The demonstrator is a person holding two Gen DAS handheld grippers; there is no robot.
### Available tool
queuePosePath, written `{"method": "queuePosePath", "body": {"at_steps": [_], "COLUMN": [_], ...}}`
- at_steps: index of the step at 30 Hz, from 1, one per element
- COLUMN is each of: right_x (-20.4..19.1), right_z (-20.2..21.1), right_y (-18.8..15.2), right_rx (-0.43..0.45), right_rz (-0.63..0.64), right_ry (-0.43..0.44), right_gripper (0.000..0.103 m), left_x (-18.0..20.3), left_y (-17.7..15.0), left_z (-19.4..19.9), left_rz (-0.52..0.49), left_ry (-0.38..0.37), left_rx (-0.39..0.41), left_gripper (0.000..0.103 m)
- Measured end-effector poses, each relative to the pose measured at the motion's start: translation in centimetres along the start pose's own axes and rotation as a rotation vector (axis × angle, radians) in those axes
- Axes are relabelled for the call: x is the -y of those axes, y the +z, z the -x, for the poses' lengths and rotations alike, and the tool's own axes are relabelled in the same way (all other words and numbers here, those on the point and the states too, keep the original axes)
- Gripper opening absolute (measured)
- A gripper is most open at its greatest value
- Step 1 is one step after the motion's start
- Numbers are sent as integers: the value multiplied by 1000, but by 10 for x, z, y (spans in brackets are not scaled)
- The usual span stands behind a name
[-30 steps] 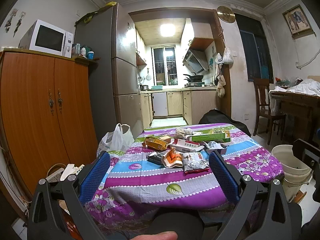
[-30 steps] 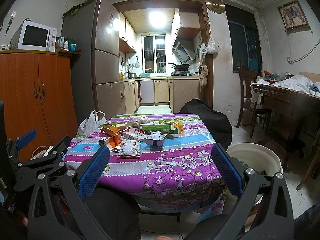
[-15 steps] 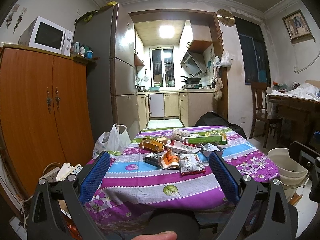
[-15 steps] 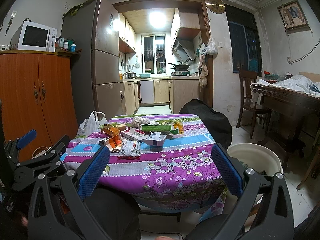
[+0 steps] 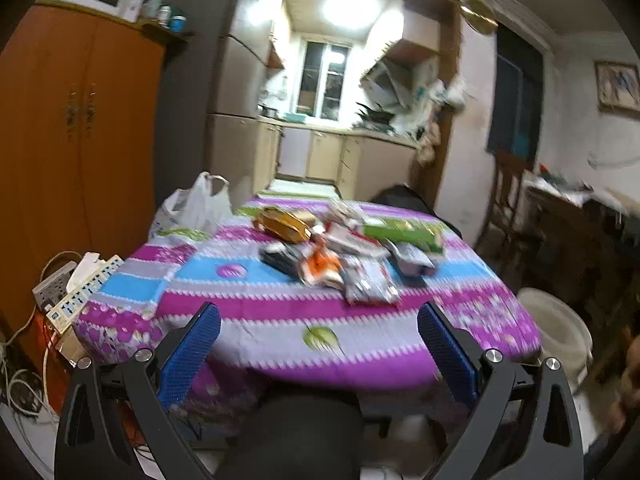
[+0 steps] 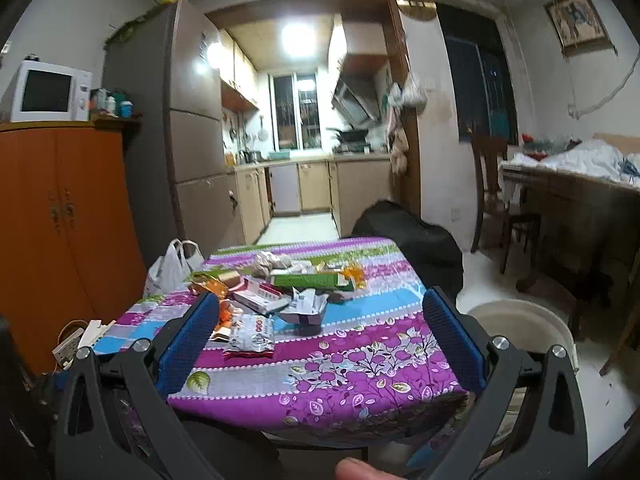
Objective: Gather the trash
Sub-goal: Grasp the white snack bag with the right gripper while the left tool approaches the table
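Both tongs closer to counter (image 6: 360, 364) than second ago, left view blurred. I keep left tongs (image 5: 318, 344) and right tongs (image 6: 320, 332) wide apart, empty. Trash pile (image 6: 276, 292) mid-counter, ahead; silver packet (image 6: 250, 336) nearest right tongs, long axis pointing away. Bucket (image 6: 520, 316) off counter's right edge.

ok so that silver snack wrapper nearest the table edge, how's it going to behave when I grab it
The silver wrapper lies flat and crinkled on the tablecloth, so it probably feels floppy and very light. Its shiny foil looks slippery, so it may slide rather than lift. Both hand-held grippers are open and short of it.
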State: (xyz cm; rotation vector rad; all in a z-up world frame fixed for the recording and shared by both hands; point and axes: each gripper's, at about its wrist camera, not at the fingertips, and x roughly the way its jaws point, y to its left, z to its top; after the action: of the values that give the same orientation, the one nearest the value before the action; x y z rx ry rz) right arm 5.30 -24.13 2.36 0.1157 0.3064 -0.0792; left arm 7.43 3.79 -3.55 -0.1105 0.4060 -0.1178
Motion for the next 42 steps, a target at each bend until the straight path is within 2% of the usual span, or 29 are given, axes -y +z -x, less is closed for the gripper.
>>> {"method": "queuePosePath", "body": {"at_steps": [5, 7, 12, 18, 21, 23, 25, 27, 30, 33, 37, 42], "right_x": [-16, -21, -27, -58, -67, -70, -73, -79, -85, -89, -95, -100], "right_z": [-49, -63, -119, -167, -188, -198, -209, -218, -226, -233, -241, -248], "right_y": [-7, -11, -22, -40, -45, -47, -50, -56, -62, -65, -67, -72], "right_rx": [-133, -159, -317, -418, -451, -470, -490, -510, -517, -522, -520, -525], "right_rz": [105, 103, 33, 58, 40, 25, 39, 51, 54, 54, 71, 102], "right_ry": [12, 39, 160, 216, 232, 239, 220, 210, 216, 216, 195, 176], "right_gripper": [98, 98, 98, 98, 98, 90, 76, 68, 68, 68, 74, 73], "left_x": [-21, -37, -78, -111, -116, -119, -122, -123, -122, -122, -117, -111], "left_y": [17, 19, 20, 15, 11, 9, 7, 5, 2, -1, -3, -4], "left_z": [-41, -62, -107, -145, -160, -170, -176, -183, -189, -196, -200, -202], "left_rz": [-83, -84, -16, 59, 33, 40, 48, 35, 36, 31, 0, -23], "left_ry": [101, 112, 96, 114, 149, 167, 172, 160, 127, 115, 114, 107], "left_rx": [-7, -44, -194, -273, -310, -327, -337, -345, -364, -377, -375, -372], "left_gripper": [98, 98, 98, 98, 98, 98, 97, 88, 80, 79, 79, 79]}}
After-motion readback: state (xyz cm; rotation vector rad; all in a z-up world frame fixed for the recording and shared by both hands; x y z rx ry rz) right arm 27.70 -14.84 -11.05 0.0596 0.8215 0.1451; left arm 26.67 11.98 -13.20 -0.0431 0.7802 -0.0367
